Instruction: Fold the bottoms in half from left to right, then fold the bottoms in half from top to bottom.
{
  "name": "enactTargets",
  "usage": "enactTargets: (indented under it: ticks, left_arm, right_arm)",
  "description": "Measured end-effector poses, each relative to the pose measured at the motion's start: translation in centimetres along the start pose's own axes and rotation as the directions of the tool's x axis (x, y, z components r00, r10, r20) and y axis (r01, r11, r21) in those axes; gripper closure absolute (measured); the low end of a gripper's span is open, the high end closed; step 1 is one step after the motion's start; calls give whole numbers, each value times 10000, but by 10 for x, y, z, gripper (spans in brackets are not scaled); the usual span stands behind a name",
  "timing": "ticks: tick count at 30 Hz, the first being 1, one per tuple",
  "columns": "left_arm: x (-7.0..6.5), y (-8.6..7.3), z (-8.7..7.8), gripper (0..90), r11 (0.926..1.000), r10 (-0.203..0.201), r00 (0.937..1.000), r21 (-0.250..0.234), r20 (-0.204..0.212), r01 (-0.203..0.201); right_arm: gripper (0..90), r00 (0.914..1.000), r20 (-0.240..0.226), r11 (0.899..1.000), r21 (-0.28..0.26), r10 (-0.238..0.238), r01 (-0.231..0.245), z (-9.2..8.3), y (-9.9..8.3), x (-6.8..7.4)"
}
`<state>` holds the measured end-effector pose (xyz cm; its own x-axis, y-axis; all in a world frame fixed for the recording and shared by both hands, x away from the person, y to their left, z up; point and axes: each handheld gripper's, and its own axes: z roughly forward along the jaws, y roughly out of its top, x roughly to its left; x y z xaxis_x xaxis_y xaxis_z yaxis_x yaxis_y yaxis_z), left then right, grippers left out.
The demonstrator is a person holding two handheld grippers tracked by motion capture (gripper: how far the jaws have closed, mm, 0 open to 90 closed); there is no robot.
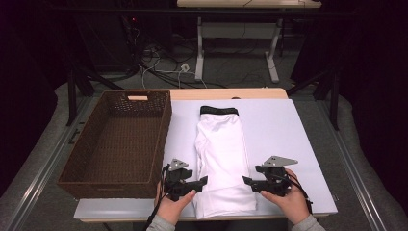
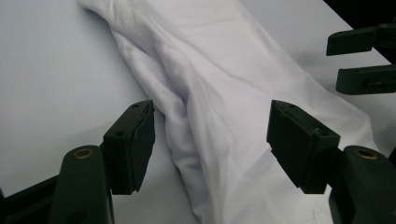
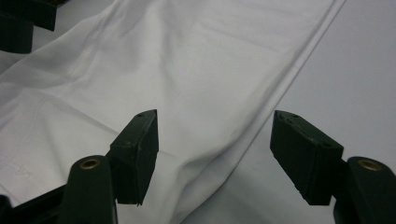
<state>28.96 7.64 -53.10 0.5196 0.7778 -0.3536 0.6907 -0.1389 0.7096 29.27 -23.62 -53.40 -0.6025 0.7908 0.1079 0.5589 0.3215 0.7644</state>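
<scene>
Left gripper and right gripper: jaws wide apart, gripping nothing, flanking the folded white garment at the bench's near edge. Wicker basket, left side: empty.

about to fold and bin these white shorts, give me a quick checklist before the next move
1. Left gripper open, at the white shorts' left edge: ok.
2. Right gripper open, at the right edge: ok.
3. Cloth between each gripper's jaws, not yet pinched: ok.
4. Shorts flat, black waistband at far end: ok.
5. Wicker basket beside the shorts, nothing in it: ok.
6. Layers underneath aligned: cannot tell.
</scene>
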Motion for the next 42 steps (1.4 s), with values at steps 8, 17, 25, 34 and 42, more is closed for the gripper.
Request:
enactTargets:
  ticks: [8, 17, 25, 34, 42]
  left_arm:
    - [1, 23, 11, 219, 9990, 425, 9990, -141, -142, -427]
    - [4, 54, 25, 220, 9984, 406, 9984, -372, -381, -420]
    - [3, 81, 38, 249, 9989, 320, 9987, -327, -396, -333]
    - [3, 113, 51, 332, 9973, 507, 9961, -501, -717, -544]
    - [19, 129, 66, 344, 9977, 252, 9940, -594, -1064, -317]
  right_arm:
    - [311, 9998, -86, 9994, -315, -177, 174, 3, 21, -10]
    - [312, 9994, -246, 9990, -370, -255, 246, 16, 46, -28]
    - [338, 9990, -201, 9986, -361, -392, 385, 22, 75, -39]
    - [341, 9983, 154, 9984, -121, -554, 556, 28, 105, -49]
    - [387, 9975, 705, 9999, -74, -89, 94, 42, 127, -59]
